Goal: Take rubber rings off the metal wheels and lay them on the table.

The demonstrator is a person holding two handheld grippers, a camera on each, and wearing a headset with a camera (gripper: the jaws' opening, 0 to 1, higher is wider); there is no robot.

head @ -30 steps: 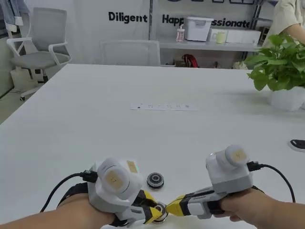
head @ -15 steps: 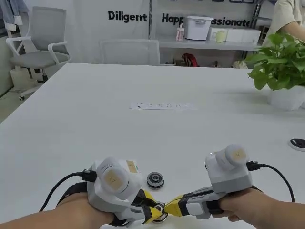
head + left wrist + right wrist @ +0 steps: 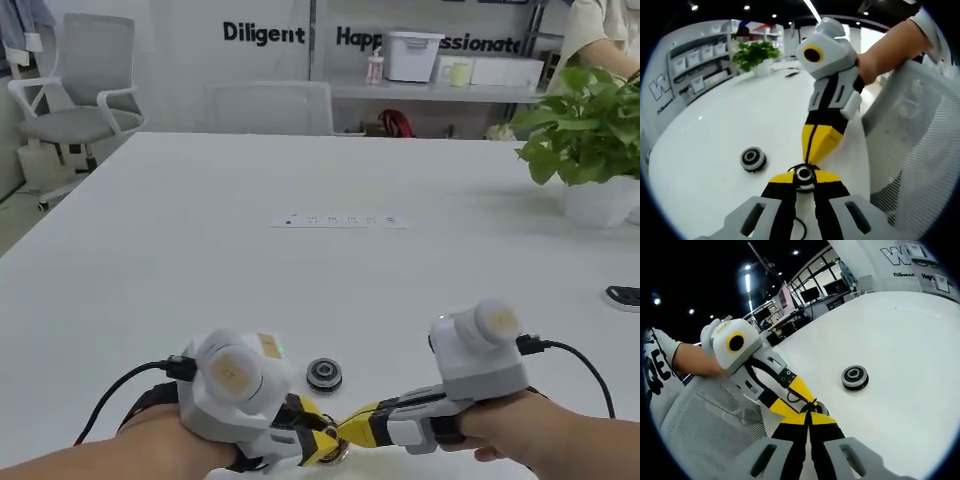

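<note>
Spanning the scene, the table (image 3: 300, 280) is carrying the work at its near edge. The left gripper (image 3: 804, 176) is pinching a wheel (image 3: 804, 179) across its rim. The right gripper (image 3: 810, 415) is meeting that wheel from the right, jaws pressed almost together at the rim; whether they are nipping the ring cannot be told. A second wheel (image 3: 324, 373) is lying flat just to the far side, ring on.

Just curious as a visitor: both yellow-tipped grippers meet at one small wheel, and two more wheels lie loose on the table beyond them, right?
Not quite. The head view shows one loose wheel on the table beyond them, not two. The left gripper and right gripper do meet at a small wheel.
</note>
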